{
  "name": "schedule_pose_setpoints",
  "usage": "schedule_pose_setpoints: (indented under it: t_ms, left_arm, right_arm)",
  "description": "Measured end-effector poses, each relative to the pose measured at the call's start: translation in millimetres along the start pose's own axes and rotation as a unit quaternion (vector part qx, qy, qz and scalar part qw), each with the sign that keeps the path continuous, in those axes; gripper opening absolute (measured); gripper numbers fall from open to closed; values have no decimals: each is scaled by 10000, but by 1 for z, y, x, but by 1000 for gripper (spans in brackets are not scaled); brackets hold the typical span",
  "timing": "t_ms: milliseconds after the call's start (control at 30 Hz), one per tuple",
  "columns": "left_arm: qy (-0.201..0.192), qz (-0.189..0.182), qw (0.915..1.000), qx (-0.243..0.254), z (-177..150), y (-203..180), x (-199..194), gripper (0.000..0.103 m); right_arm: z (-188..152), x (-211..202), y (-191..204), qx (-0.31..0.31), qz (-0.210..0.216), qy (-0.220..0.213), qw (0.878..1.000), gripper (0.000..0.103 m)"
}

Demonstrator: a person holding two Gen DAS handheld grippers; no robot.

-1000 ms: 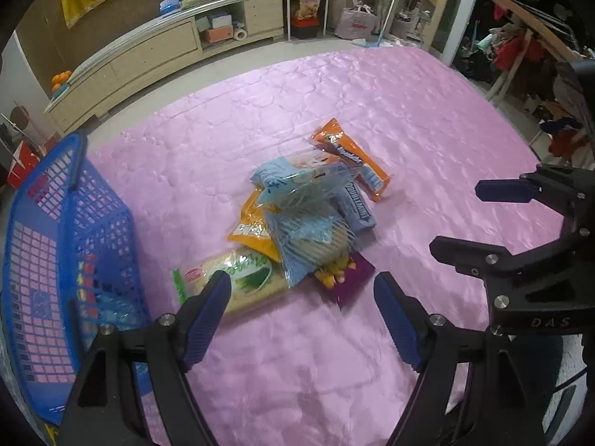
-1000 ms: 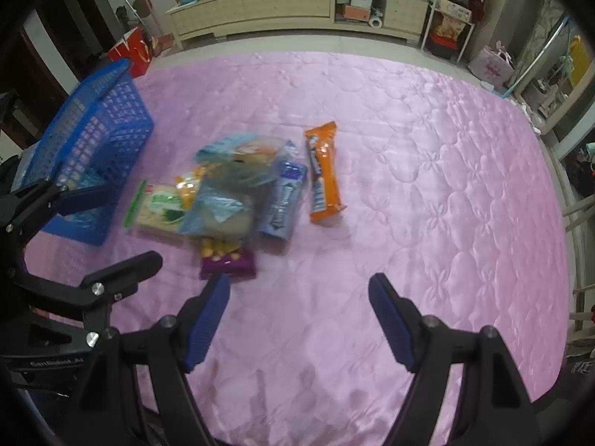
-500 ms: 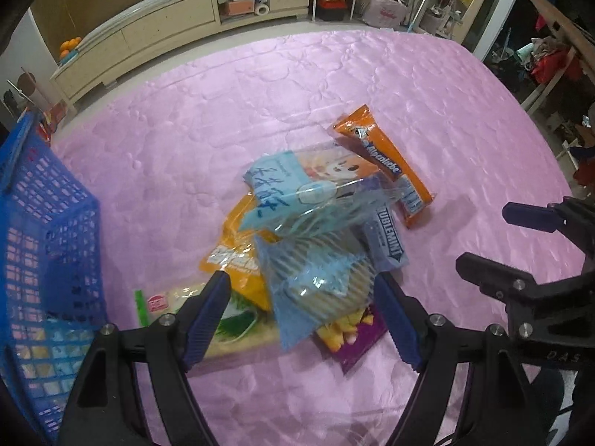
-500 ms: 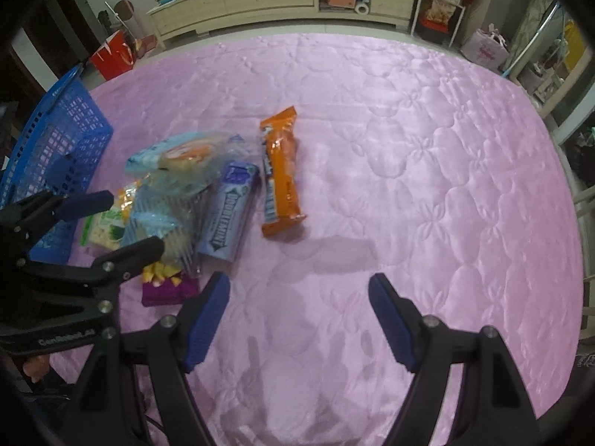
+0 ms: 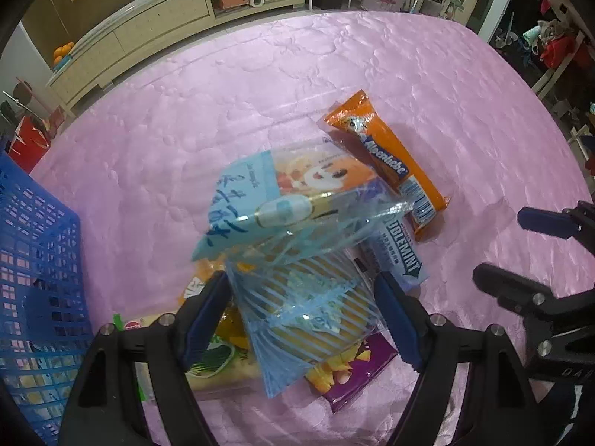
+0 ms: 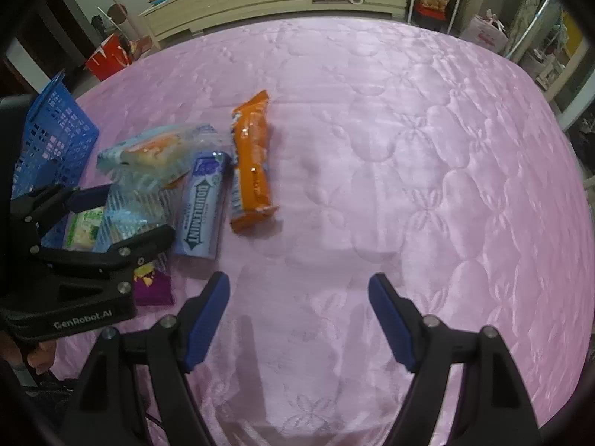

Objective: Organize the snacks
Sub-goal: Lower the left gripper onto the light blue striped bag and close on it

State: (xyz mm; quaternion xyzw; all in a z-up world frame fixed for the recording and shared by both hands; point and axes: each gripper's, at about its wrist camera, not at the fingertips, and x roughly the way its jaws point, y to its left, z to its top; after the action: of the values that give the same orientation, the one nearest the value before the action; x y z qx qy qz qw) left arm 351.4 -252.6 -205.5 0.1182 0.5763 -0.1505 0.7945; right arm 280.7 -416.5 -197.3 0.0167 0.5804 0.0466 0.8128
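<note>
Snacks (image 5: 297, 223) sit heaped at the middle of my left wrist view on the pink quilted cover (image 5: 260, 85): a striped blue clear packet (image 5: 308, 319) on top, a pale blue cartoon pack (image 5: 267, 189) behind it, an orange bar (image 5: 386, 163) to the upper right, a Doublemint pack (image 6: 202, 208) beside that. My left gripper (image 5: 303, 319) stands wide, its fingers either side of the striped packet; whether the pads touch it I cannot tell. My right gripper (image 6: 299, 319) is wide too, with only bare cover between its fingers. At the left edge stands a blue basket (image 5: 33, 260).
</note>
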Motion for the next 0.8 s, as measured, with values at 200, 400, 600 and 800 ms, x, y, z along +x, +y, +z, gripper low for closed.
schedule_pose_setpoints:
  t_ms: [200,400,600,800]
  left_arm:
    - [88,182,9996,206,3,-10,5,77]
    - [139,-313,9992,219,-2,-16,-1,53]
    - [78,-568,9983,77,-17,-4,-22,52]
    - [24,-675,9977,-14,-29,16,-43,52]
  right_arm:
    - [-3,-7,-3,-18,-27,-22,10000,81]
    - [-1,-12,5,18,-36,-19,10000,81]
    - [8,-18,22,-34,72,-45,10000,81]
    - [18,-20,47,-145,240,-45,9996,81]
